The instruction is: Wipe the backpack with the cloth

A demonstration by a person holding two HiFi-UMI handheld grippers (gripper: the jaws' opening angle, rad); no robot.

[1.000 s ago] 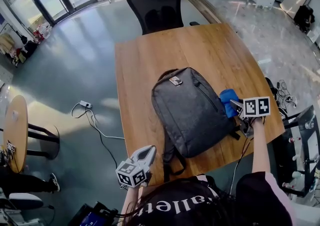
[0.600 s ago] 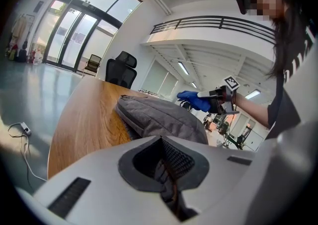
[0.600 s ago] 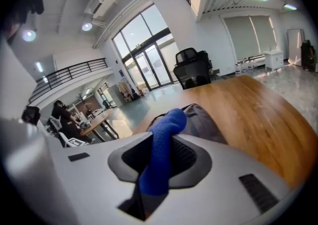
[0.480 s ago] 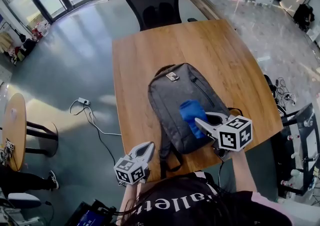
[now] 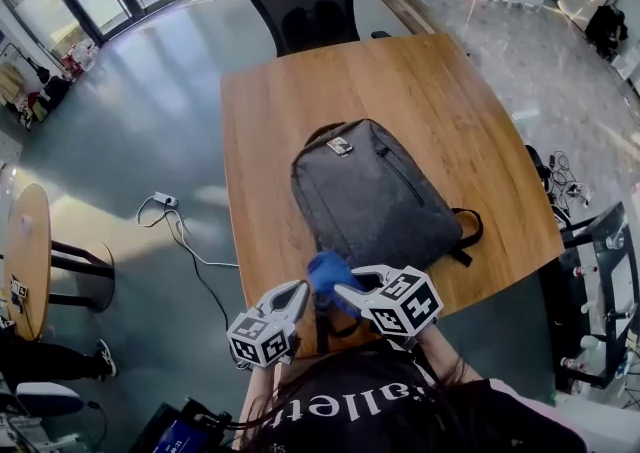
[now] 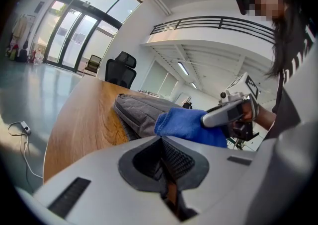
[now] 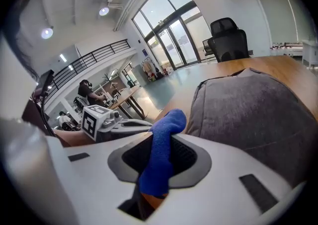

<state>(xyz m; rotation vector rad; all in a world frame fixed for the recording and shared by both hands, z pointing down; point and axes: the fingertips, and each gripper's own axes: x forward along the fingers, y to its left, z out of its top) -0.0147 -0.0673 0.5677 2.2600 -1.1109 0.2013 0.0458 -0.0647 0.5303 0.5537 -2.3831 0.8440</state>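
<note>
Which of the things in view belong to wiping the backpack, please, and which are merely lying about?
For the job: backpack; blue cloth, clamped in the right tongs; wooden table under the backpack.

Lying about: office chair; power strip; round side table; left tongs, shut and empty.

Surface: wooden table (image 5: 400, 91), light brown top.
Load: grey backpack (image 5: 375, 196), lying flat near the middle, straps toward the near edge.
</note>
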